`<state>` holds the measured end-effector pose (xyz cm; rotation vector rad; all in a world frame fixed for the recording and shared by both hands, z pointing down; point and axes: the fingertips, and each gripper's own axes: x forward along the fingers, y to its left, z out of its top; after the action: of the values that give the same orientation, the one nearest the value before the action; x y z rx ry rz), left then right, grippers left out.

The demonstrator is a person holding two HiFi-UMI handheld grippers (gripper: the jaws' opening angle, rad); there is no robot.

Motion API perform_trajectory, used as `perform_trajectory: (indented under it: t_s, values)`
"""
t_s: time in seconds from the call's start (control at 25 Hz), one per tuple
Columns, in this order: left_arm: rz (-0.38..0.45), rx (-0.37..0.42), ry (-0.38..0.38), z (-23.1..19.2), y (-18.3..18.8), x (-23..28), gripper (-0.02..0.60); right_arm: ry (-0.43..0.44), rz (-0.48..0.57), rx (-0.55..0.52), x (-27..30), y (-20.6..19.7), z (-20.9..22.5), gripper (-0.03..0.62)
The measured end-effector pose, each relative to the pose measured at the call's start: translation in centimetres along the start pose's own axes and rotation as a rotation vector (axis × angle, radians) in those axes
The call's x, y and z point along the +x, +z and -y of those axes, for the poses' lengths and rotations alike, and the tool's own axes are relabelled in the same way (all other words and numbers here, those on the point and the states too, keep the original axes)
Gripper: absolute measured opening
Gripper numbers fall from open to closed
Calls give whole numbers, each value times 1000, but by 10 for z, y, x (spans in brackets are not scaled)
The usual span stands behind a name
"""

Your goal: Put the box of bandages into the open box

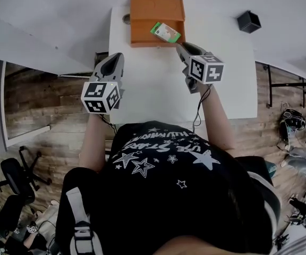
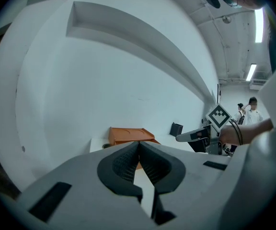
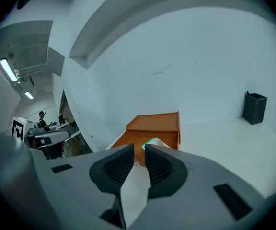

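Note:
The orange open box (image 1: 142,31) stands at the far edge of the white table (image 1: 153,89), its lid raised behind it. The green-and-white box of bandages (image 1: 166,32) lies tilted inside it, toward the right side. My right gripper (image 1: 181,46) hovers just in front of the box's right front corner, open, with a narrow gap between its pads and nothing in it. In the right gripper view the orange box (image 3: 157,121) and the bandage box (image 3: 153,142) lie just beyond the gripper (image 3: 139,149). My left gripper (image 1: 116,57) hangs over the table's left edge, shut and empty (image 2: 138,143).
A small black container (image 1: 248,21) stands on the grey surface at the far right, also seen as the black container (image 3: 254,108). A white wall rises behind the table. Wooden floor lies on both sides, with an office chair (image 1: 15,177) at the lower left.

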<state>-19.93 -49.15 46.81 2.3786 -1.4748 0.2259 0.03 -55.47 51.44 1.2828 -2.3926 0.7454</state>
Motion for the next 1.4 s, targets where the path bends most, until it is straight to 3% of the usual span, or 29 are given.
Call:
perform_trajectory:
  t_s: [0.28,1.4]
  values:
    - [48,27,4,90,-3,-79,20,11,73,-39,-120,-26,-24,62]
    - [89,55,36,268,-81,-243,20,38,104,-85,-341,-165,-61,58]
